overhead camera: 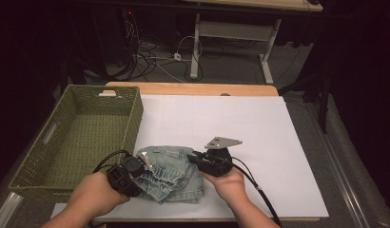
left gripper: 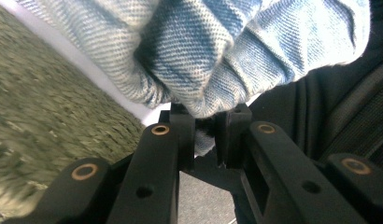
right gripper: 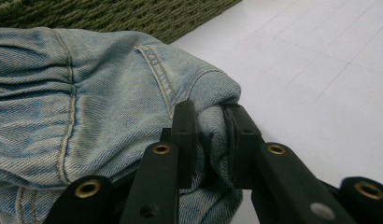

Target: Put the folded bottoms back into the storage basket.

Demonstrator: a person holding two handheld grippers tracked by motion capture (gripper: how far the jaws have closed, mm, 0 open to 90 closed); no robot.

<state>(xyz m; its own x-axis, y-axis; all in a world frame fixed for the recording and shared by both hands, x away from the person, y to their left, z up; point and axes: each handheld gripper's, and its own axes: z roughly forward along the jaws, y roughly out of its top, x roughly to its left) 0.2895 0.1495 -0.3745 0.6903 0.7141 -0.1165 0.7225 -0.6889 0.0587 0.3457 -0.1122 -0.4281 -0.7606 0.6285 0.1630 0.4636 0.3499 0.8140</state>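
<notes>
A folded pair of light-blue denim shorts [overhead camera: 171, 173] lies at the near edge of the white sheet [overhead camera: 259, 137], between the person's two hands. My left gripper [overhead camera: 141, 164] grips the shorts' left side; in the left gripper view its jaws pinch a bunched fold of denim [left gripper: 206, 60]. My right gripper [overhead camera: 195, 158] holds the right side, and in the right gripper view its jaws are shut on a thick denim fold [right gripper: 210, 126] beside a stitched seam. The shorts look slightly lifted at both ends.
A green woven basket [overhead camera: 131, 121] stands on the left, its right wall close to the shorts, with nothing in it. The white sheet covers the wooden table [overhead camera: 193, 89]. Beyond the far edge are desk legs and floor cables [overhead camera: 155, 57].
</notes>
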